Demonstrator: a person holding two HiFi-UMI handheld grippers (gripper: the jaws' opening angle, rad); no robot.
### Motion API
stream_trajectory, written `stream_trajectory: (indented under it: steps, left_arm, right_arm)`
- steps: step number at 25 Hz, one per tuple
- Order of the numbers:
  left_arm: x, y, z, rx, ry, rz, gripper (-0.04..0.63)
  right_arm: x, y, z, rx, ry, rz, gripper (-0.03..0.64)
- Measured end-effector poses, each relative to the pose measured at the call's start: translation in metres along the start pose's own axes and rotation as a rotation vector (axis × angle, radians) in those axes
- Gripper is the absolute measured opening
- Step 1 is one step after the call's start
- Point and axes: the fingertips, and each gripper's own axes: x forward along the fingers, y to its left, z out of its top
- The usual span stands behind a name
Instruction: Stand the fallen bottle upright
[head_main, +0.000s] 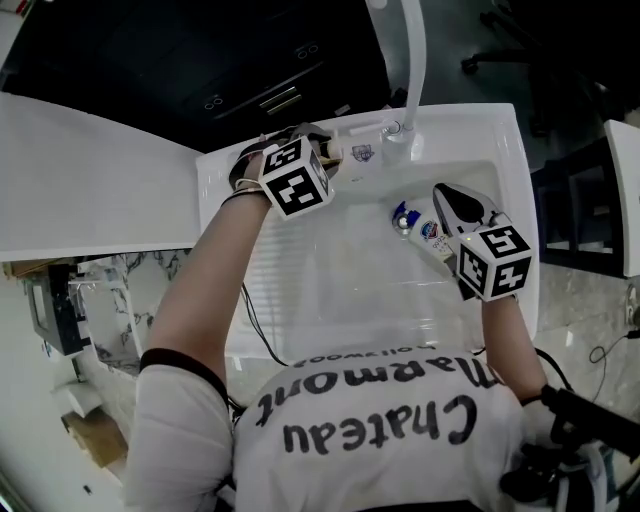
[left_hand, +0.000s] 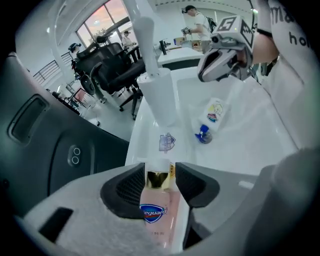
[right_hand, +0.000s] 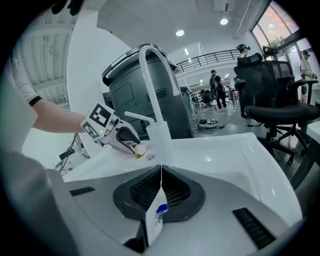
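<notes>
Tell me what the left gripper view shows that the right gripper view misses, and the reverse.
Only the left gripper view: the label of the pink bottle between the open jaws of the left gripper, and the right gripper from outside. Only the right gripper view: that gripper's shut jaws, and the left gripper at the rim of the sink. Both: the faucet, the sink and the blue-capped bottle lying in it.

White lettered T-shirt (head_main: 385, 445), apparently dark-cuffed sleeve (head_main: 172, 415)
</notes>
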Motion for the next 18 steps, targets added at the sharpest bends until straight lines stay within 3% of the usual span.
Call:
stream_trajectory:
  steps: [7, 18]
  left_arm:
    - [0.013, 0.002, -0.008, 0.071, 0.081, -0.027, 0.181]
    - [0.018, 0.001, -0.009, 0.066, 0.109, -0.062, 0.181]
  right_arm:
    - [-0.003, -0.004, -0.002, 0.012, -0.004, -0.012, 0.014]
    - [-0.001, 0.003, -0.003, 0.020, 0.004, -0.002, 0.015]
